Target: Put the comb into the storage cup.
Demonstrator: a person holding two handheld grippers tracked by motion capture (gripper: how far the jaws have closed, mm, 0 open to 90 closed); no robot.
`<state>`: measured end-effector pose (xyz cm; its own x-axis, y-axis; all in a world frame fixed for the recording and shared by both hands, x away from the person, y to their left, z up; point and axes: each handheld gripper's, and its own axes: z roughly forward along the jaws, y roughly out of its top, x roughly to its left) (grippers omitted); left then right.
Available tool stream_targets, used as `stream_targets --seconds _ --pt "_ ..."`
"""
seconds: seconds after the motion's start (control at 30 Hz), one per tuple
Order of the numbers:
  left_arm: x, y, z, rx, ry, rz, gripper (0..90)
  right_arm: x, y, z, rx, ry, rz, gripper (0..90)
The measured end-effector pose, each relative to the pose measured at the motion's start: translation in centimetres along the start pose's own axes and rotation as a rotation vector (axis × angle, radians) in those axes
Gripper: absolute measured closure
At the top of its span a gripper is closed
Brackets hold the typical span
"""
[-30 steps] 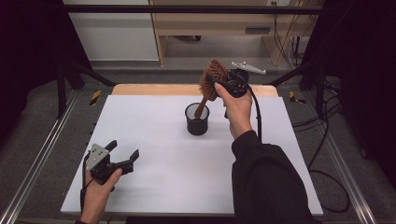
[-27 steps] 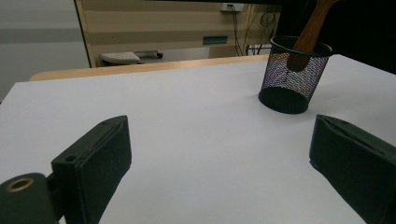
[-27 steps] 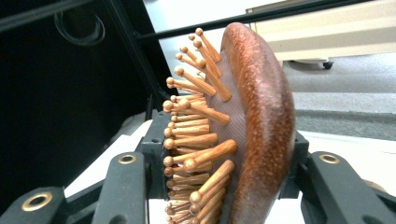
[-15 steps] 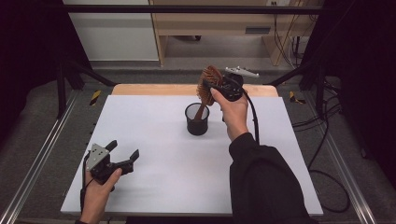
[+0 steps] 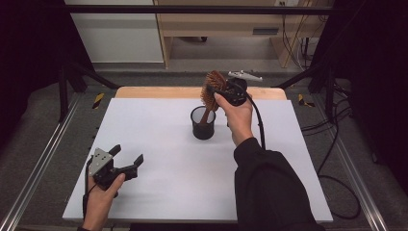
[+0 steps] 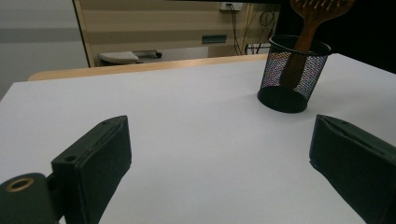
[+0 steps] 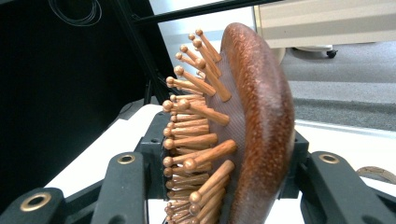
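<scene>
A wooden hairbrush [image 5: 211,89] with peg bristles stands handle-down in a black mesh cup [image 5: 203,122] near the back middle of the white board [image 5: 159,187]. My right gripper [image 5: 219,92] is shut on the brush's head, just above the cup. In the right gripper view the jaws clamp the brush [image 7: 261,130] from both sides, bristles to the left. My left gripper [image 5: 127,154] rests open at the board's front left, nothing between its jaws. The left gripper view looks across the board between the open left gripper [image 6: 219,154] to the cup [image 6: 292,74] and the brush handle [image 6: 303,46].
A wooden strip [image 5: 159,92] borders the board's far edge. Metal rails [image 5: 43,163] run along both sides. Cables [image 5: 337,144] lie on the floor at the right. A wooden cabinet [image 5: 216,24] stands behind the table.
My right hand has shifted slightly left and the brush stands steeper in the cup. The left gripper has stayed where it was.
</scene>
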<state>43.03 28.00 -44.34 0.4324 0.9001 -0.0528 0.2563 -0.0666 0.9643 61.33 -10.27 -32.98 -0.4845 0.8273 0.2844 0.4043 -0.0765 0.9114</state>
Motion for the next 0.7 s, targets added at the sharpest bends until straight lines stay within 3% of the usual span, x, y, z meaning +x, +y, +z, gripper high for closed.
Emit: stream_targets --seconds 0.7 --pt "-0.02 -0.01 0.03 0.003 -0.002 0.001 6.1 0.12 -0.59 0.45 0.011 0.004 0.002 50.8"
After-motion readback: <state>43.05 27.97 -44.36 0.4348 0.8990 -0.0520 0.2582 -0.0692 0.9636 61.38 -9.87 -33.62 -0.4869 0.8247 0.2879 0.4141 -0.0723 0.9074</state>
